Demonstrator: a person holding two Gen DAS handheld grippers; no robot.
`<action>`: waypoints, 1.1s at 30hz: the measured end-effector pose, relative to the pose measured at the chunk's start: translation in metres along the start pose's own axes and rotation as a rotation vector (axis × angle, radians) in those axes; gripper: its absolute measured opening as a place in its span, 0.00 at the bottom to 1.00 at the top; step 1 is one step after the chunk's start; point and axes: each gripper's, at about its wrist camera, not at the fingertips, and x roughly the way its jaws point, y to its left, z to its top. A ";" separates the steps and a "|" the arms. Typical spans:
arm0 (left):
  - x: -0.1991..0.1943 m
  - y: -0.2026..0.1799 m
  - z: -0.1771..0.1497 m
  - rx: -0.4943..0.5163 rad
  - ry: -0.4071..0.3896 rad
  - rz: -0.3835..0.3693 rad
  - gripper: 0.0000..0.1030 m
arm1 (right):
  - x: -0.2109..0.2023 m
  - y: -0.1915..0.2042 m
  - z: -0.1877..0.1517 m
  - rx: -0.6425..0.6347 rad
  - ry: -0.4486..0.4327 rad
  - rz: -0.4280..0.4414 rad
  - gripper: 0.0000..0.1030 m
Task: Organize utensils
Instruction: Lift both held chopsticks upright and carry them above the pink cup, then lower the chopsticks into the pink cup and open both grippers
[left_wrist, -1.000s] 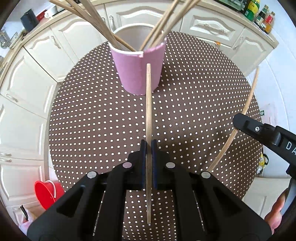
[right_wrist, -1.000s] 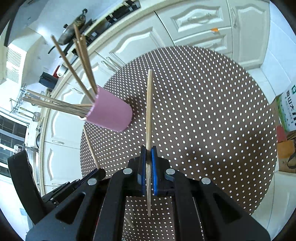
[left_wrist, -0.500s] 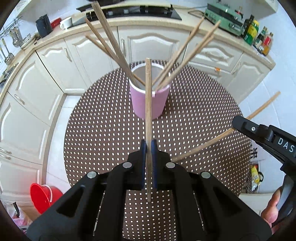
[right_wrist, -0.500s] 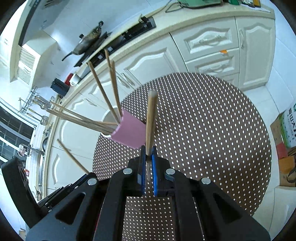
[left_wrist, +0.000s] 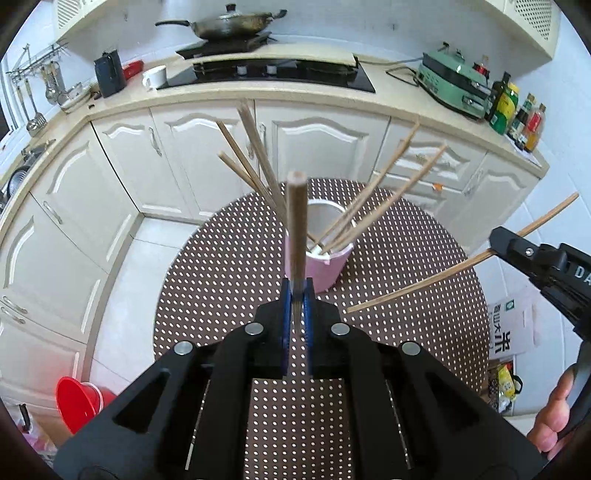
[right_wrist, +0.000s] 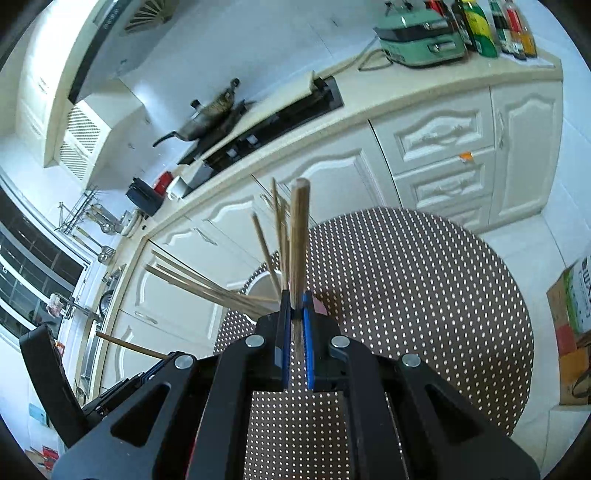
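The left gripper (left_wrist: 296, 295) is clamping one thin wooden chopstick (left_wrist: 296, 236) and the right gripper (right_wrist: 295, 306) another (right_wrist: 297, 236), each poking ahead of its jaws toward the pink cylindrical holder (left_wrist: 317, 266) just beyond, so lowering tips inside its rim is likely coming next.

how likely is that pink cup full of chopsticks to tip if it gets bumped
Fairly likely. The pink cup is narrow, and the chopsticks in it lean far past its rim on both sides, so it probably sits top-heavy. It also looks light, so on the dotted tablecloth a nudge might slide or topple it.
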 end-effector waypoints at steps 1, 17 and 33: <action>-0.003 0.002 0.003 -0.003 -0.010 0.002 0.06 | -0.001 0.002 0.002 -0.003 -0.005 0.001 0.05; -0.045 0.006 0.039 0.009 -0.126 -0.014 0.06 | -0.024 0.041 0.036 -0.078 -0.112 0.086 0.05; -0.050 0.004 0.096 0.014 -0.194 -0.043 0.06 | 0.002 0.063 0.072 -0.145 -0.131 0.097 0.05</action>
